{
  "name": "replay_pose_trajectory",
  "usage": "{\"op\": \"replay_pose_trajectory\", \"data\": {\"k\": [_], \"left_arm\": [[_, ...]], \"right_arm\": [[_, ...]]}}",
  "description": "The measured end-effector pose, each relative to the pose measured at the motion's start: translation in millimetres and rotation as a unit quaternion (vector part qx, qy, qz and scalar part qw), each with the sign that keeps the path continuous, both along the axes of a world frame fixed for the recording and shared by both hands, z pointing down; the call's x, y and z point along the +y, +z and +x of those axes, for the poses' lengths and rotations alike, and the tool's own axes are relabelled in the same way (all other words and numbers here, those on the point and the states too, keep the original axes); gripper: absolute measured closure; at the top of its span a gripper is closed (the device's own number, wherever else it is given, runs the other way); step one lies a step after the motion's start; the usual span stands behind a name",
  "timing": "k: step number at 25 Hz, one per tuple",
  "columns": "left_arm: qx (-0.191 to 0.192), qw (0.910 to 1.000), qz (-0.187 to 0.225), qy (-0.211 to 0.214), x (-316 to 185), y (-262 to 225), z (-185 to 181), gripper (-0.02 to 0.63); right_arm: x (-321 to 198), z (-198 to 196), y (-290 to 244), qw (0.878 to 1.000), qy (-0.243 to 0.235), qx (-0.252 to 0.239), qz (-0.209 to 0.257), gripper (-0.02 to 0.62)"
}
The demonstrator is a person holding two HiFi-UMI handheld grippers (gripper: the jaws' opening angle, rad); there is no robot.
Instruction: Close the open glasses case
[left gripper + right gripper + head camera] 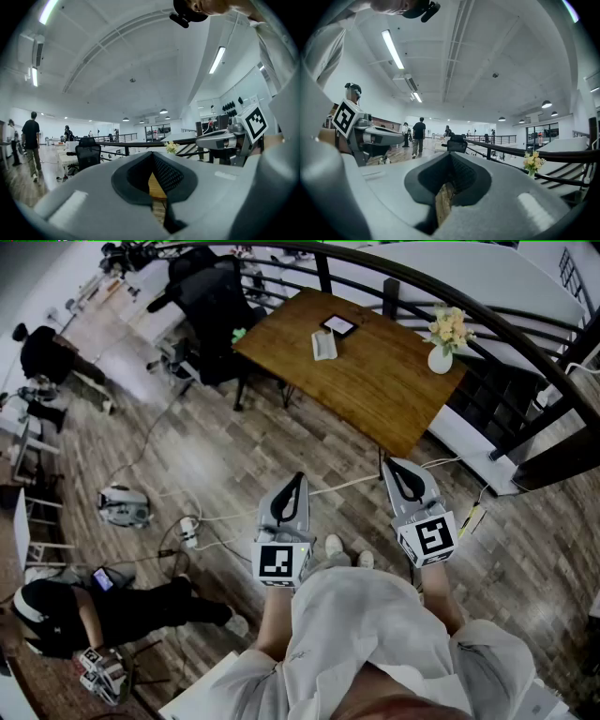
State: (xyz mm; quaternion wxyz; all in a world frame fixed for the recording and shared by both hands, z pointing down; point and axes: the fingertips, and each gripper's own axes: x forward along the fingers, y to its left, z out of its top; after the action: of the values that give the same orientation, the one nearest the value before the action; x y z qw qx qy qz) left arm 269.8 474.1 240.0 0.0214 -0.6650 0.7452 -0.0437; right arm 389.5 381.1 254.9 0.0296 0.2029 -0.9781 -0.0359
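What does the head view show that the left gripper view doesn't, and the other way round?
Only the head view: the glasses case lying on the wooden table, the cables across the floor, and the left gripper seen from outside, its jaws together.

Only the left gripper view: the ceiling with its strip lights.

Both: the flowers, the black office chair and the right gripper.

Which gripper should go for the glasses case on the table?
Left, marginally. Both grippers are shut, empty and well short of the table; the left gripper lines up more nearly with the glasses case than the right gripper.
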Motion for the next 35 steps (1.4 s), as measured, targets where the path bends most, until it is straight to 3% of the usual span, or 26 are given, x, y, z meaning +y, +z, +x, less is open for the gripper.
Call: {"op": "replay_pose_trajectory", "data": {"k": [9, 24, 35], "left_arm": [[0.002, 1.0000, -0.004, 0.006, -12, 10, -7, 0.588], [0.018, 0.9993, -0.012, 0.029, -73, 29, -131, 0.588], [0.026, 0.9982, -0.005, 0.053, -104, 34, -188, 0.588]], "right_arm": [[-2, -12, 5, 1.000, -0.006, -0.008, -0.017, 0.592], [-54, -131, 13, 1.000, 0.012, 0.021, -0.011, 0.592], [-76, -192, 25, 0.999, 0.031, 0.032, -0.016, 0.592]]}}
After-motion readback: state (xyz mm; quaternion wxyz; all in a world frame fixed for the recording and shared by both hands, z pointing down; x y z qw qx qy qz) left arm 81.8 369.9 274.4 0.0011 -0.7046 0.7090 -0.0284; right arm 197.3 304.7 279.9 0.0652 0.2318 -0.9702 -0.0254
